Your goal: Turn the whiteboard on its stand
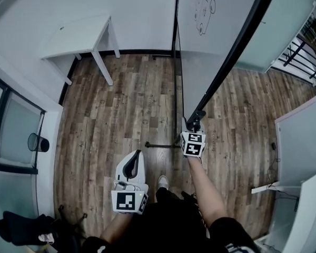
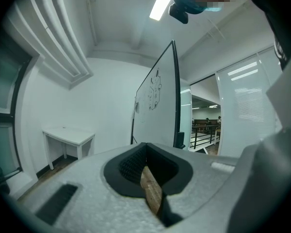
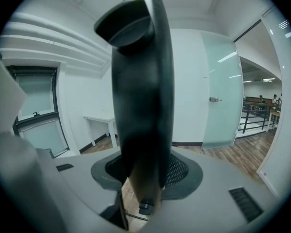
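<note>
A room of brown wood-plank flooring point(image 1: 126, 104) and white walls is being viewed steeply from above. The tall white whiteboard with a black frame point(image 1: 210, 46) is being seen nearly edge-on at the upper middle of the head view. Its black frame edge point(image 3: 143, 96) is running down to the frame's centre, and the thin black stand foot point(image 1: 163, 145) is lying on the floor beneath it.

That edge is being clamped by the right gripper point(image 1: 195, 123), whose jaws are being held fairly wide with the pads pressing on either side of the frame. The left gripper point(image 1: 132, 165) is being held low at the lower middle, apart from the board, jaws drawn together on nothing.

The turning step appears to be in hand, with the grip made. The next move is judged to call for a steady sideways swing of the gripped edge, so that slipping is being avoided. A small white rectangular table point(image 1: 79, 36) is standing at the upper left.
</note>
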`<action>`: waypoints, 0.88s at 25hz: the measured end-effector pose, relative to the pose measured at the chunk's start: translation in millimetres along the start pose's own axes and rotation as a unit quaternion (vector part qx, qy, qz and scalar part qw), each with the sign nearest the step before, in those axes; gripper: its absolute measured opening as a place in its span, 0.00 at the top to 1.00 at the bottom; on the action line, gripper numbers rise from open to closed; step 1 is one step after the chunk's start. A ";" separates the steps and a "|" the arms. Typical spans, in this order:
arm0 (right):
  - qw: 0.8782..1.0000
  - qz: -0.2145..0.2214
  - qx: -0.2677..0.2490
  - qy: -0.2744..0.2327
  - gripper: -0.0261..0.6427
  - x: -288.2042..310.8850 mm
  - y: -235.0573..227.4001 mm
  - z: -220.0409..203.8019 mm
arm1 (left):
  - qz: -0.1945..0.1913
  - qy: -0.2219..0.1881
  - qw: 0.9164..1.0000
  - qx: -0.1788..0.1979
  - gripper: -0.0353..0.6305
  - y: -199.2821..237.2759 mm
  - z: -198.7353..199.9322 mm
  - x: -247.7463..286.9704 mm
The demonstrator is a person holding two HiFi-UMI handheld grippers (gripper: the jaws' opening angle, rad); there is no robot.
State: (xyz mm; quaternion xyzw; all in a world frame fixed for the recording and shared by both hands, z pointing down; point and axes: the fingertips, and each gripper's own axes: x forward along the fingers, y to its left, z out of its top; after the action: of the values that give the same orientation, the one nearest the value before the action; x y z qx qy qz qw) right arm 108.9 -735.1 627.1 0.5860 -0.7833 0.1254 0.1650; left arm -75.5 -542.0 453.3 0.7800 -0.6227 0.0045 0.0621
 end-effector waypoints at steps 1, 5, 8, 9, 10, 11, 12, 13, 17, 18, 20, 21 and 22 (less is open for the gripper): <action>1.000 0.001 -0.001 0.000 0.71 -4.4 -0.1 -2.2 | -0.001 0.000 1.000 0.000 0.92 -1.0 -0.8 -2.1; 1.000 0.000 -0.002 0.001 0.71 -23.1 -2.0 -11.7 | -0.009 -0.003 1.000 -0.002 0.92 -7.8 -2.1 -10.7; 1.000 0.001 -0.004 0.005 0.71 -37.3 0.0 -18.3 | -0.015 -0.005 1.000 -0.002 0.92 -12.2 -1.4 -18.1; 1.000 0.001 -0.005 0.006 0.71 -42.1 1.4 -20.3 | -0.017 -0.006 1.000 -0.001 0.92 -13.6 -1.1 -20.3; 1.000 0.001 -0.006 0.007 0.71 -47.0 3.3 -21.9 | -0.019 -0.007 1.000 -0.001 0.92 -15.0 -0.7 -22.6; 1.000 0.003 -0.008 0.007 0.71 -51.9 6.1 -23.3 | -0.022 -0.008 1.000 -0.001 0.92 -16.1 -0.2 -24.8; 1.000 0.004 -0.010 0.007 0.71 -56.7 9.4 -24.6 | -0.024 -0.009 1.000 -0.001 0.92 -17.2 0.4 -26.9; 1.000 0.006 -0.011 0.007 0.71 -61.5 12.8 -26.1 | -0.026 -0.010 1.000 -0.001 0.92 -18.4 1.3 -28.8; 1.000 0.010 -0.011 0.004 0.71 -86.1 22.6 -36.2 | -0.031 -0.015 0.999 0.002 0.92 -25.6 4.4 -40.7; 1.000 0.012 -0.011 0.004 0.71 -92.4 25.9 -38.8 | -0.032 -0.016 0.999 0.002 0.92 -26.5 5.0 -45.0; 1.000 0.016 -0.013 0.004 0.71 -102.9 33.8 -43.0 | -0.033 -0.018 0.999 0.002 0.92 -27.3 5.4 -52.9; 1.000 0.017 -0.014 0.004 0.71 -107.7 38.4 -45.0 | -0.034 -0.018 0.999 0.001 0.92 -27.3 5.2 -56.9; 1.000 0.018 -0.015 0.005 0.71 -112.9 43.1 -47.3 | -0.035 -0.019 0.999 0.001 0.92 -27.1 4.8 -61.5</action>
State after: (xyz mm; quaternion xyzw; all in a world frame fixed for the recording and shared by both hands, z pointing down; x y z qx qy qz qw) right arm 102.1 -605.5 624.5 0.5689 -0.7946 0.1193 0.1755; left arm -63.3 -476.9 440.9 0.8015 -0.5958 -0.0119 0.0498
